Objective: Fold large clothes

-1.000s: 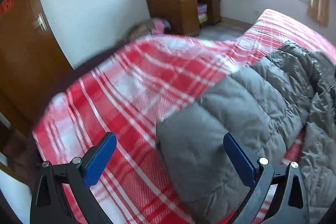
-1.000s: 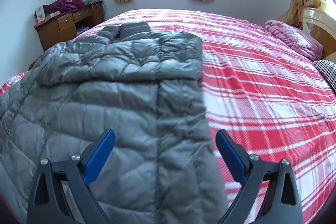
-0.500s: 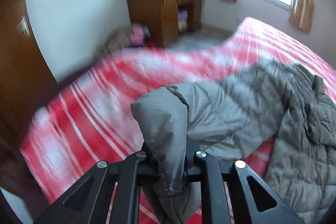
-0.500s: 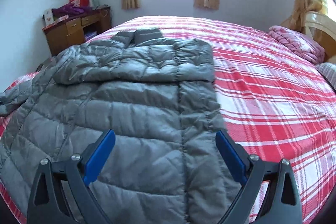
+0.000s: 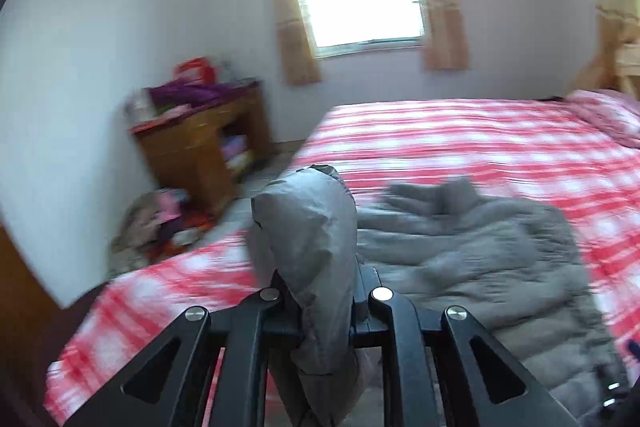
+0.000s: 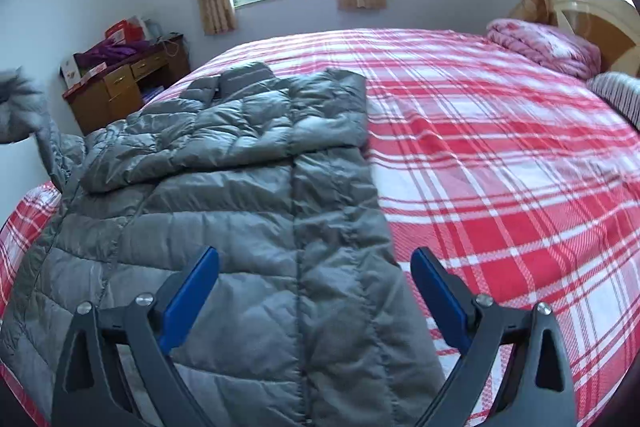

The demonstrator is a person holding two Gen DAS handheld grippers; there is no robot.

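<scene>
A large grey puffer jacket (image 6: 256,195) lies spread on the red plaid bed (image 6: 500,163), collar toward the window. Its right sleeve is folded across the chest. My left gripper (image 5: 320,311) is shut on the jacket's left sleeve end (image 5: 308,235), held up above the bed; the lifted sleeve also shows blurred at the left edge of the right wrist view (image 6: 24,107). The jacket body (image 5: 472,267) lies to the right below the left gripper. My right gripper (image 6: 314,291) is open and empty, hovering over the jacket's lower hem.
A wooden desk (image 6: 128,83) piled with boxes and clothes stands by the far left wall, with a heap of clothes on the floor (image 5: 160,223) near it. A pink quilt (image 6: 544,47) and striped pillow (image 6: 620,95) lie by the headboard at right.
My left gripper closed on the sleeve end, lifted it and is swinging right toward the jacket body. My right gripper stayed open over the hem, pulling back slightly.
</scene>
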